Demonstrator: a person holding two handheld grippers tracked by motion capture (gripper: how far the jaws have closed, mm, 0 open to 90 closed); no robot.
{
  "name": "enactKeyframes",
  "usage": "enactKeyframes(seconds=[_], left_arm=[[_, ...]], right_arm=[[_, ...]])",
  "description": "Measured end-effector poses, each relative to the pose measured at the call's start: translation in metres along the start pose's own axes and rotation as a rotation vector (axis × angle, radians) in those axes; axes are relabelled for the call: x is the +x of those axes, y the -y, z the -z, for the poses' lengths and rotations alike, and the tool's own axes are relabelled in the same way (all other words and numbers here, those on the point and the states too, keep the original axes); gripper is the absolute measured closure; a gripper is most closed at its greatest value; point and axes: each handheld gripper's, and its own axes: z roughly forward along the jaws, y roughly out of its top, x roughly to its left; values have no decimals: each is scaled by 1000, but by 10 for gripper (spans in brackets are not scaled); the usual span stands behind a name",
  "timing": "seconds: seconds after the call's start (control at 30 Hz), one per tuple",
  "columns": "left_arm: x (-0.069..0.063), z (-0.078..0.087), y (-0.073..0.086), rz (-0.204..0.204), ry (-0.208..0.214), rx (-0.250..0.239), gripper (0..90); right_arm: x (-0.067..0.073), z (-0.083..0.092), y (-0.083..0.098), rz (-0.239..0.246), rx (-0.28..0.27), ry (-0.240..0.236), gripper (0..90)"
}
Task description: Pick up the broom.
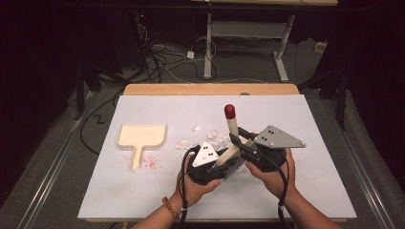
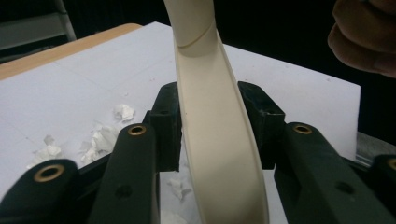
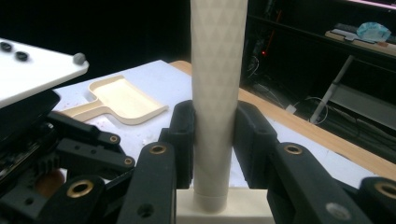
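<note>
Brush (image 1: 231,138) clamped by both tongs, L (image 2: 212,135) and R (image 3: 212,140); bristles to be kept flat, paper scraps (image 1: 203,138) swept w/ short strokes toward dustpan (image 1: 141,137).

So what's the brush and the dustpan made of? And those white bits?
The brush looks like cream plastic: its handle shows a matte, fine triangle texture in the right gripper view, with a glossy red cap on top. The dustpan seems the same smooth cream plastic, molded in one piece. The white bits look like torn, crumpled paper or tissue, though they're too small to be sure.
</note>
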Motion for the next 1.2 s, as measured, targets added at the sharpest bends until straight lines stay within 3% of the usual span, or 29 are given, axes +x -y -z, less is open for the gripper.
enactKeyframes(seconds=[0.1,0.2,0.23,0.33,0.43,0.53,0.57,0.63,0.67,0.73,0.77,0.8,0.83,1.0,1.1,1.17,1.2], left_arm=[[3,5,-1,-20,-2,27,632],[5,8,-1,-29,24,38,645],[5,11,-3,-53,41,60,646],[5,17,-3,-83,75,94,647],[3,23,-4,-129,122,137,647],[2,28,-3,-154,147,156,647],[2,33,-2,-176,178,173,647],[2,35,-2,-185,188,181,647],[2,39,-2,-211,219,204,647],[2,41,-1,-227,233,209,647],[2,43,-1,-255,271,227,646],[2,43,-1,-255,271,227,646],[1,46,-2,-284,299,242,646],[0,46,-2,-332,402,275,646],[-3,43,0,-356,443,297,645],[-3,42,1,-354,445,301,645],[-1,42,2,-348,460,298,644]], right_arm=[[-1,5,1,-10,0,-24,710],[-4,11,2,-11,-5,-62,705],[-5,13,3,-1,-8,-77,701],[-11,21,7,5,-30,-157,647],[-18,31,10,48,-36,-249,560],[-27,38,15,90,-2,-329,495],[-29,40,18,100,13,-369,483],[-31,40,22,107,32,-374,467],[-34,37,30,112,71,-436,443],[-32,31,38,150,135,-473,436],[-31,28,42,165,166,-497,431],[-28,25,44,183,192,-508,432],[-26,22,47,200,211,-523,433],[-14,12,55,268,264,-638,473],[-5,7,59,302,302,-707,534],[-1,3,62,309,305,-761,640],[1,3,63,318,291,-758,654]])
